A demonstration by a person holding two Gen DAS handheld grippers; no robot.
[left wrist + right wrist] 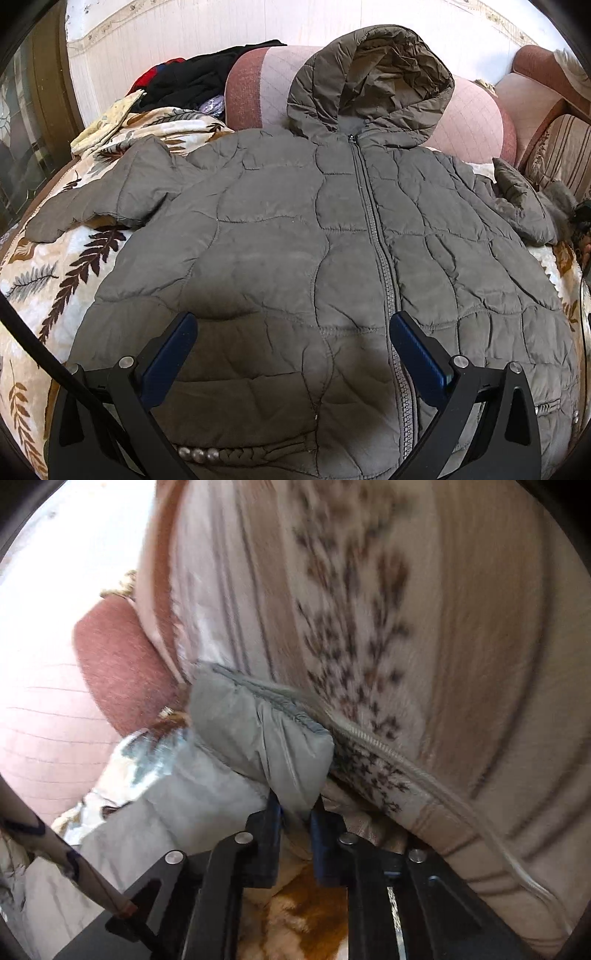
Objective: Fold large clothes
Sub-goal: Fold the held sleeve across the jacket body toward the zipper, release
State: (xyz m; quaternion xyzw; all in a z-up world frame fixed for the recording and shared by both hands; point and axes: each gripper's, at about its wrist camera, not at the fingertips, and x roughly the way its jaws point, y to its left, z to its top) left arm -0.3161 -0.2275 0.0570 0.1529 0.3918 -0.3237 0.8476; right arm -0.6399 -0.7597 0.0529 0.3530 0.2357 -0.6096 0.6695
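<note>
A grey-olive quilted hooded jacket (295,229) lies face up and zipped on a leaf-patterned blanket (55,273), hood (373,81) resting against the sofa back. Its left sleeve (103,195) spreads out to the side. My left gripper (293,332) hovers open over the jacket's lower front, blue pads wide apart, nothing between them. In the right wrist view, my right gripper (295,812) is shut on the cuff end of the jacket's sleeve (258,734), which bulges out beyond the pads next to a striped cushion (424,646).
A pile of dark and red clothes (184,81) sits at the back left. Pink sofa cushions (476,122) stand behind the hood. A striped floral cushion (557,155) crowds the right side. A window or door frame (33,122) is on the far left.
</note>
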